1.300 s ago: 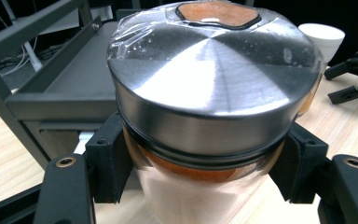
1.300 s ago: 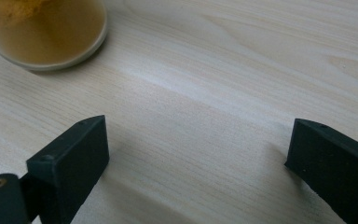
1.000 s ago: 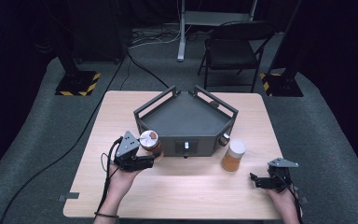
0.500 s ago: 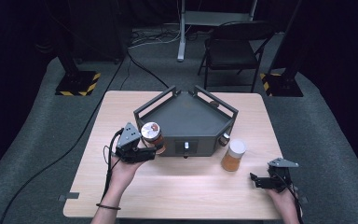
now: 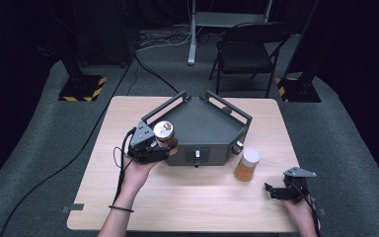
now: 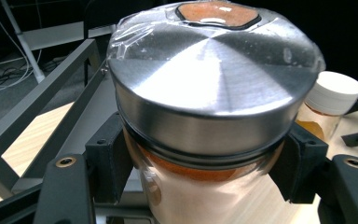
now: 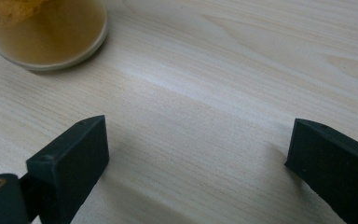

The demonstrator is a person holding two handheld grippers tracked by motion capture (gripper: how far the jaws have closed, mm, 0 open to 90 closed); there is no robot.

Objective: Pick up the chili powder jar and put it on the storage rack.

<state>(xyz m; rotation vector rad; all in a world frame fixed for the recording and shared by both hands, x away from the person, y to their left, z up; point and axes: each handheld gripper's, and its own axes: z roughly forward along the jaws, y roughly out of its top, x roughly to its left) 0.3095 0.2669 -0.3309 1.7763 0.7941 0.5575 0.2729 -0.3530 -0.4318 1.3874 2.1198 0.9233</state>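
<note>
A glass jar [image 5: 165,133] with a brushed metal lid and orange contents is clamped between the jaws of my left gripper [image 5: 154,146], just above the front left corner of the dark grey tray [image 5: 202,123]. In the left gripper view the jar [image 6: 209,107] stands upright with plastic film over its lid and the black pads [image 6: 107,158] pressing on its glass sides. My right gripper [image 5: 279,191] rests low at the table's front right, jaws wide apart over bare wood [image 7: 200,154]. A second jar [image 5: 247,164] with a white lid and amber contents stands to the left of it.
The grey tray has raised rail sides and a small knob [image 5: 196,155] on its front face. A small round object [image 5: 237,146] sits by its right front corner. A chair [image 5: 246,54] and floor stands are beyond the table's far edge.
My left gripper has carried the metal-lidded jar away from the person, a little right and upward, to the tray's front left corner. The right gripper has stayed put.
</note>
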